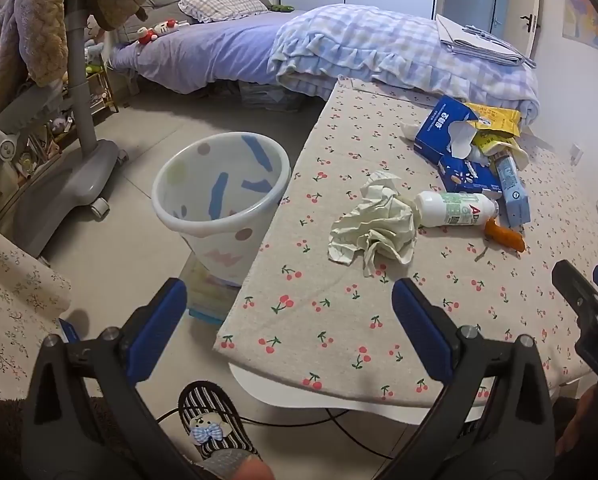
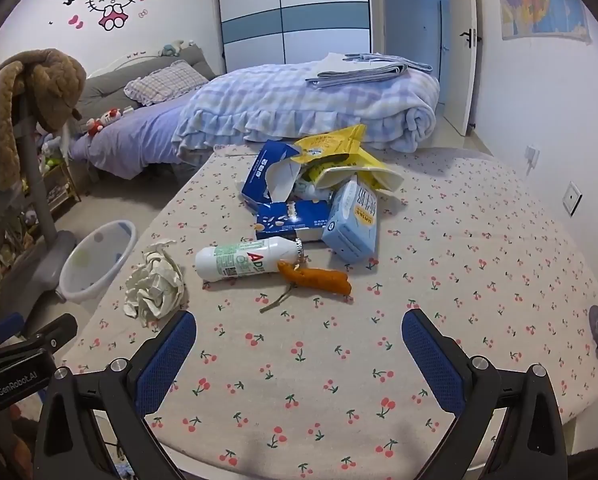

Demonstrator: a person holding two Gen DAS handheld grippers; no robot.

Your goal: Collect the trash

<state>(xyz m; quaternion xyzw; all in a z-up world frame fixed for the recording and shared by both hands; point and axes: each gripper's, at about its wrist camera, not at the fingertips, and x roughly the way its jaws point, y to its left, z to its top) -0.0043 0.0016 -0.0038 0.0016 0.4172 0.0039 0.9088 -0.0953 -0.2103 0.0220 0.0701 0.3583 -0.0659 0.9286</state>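
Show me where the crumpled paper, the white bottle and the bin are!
crumpled paper [image 2: 155, 284], right wrist view, on the middle of the wad.
white bottle [image 2: 245, 262], right wrist view, on its labelled side.
bin [image 1: 223, 148], left wrist view, on its inner wall by the blue marks.

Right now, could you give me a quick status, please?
Both grippers open, empty. Trash on table; paper wad nearest. Bin empty, beside table. Path clear.
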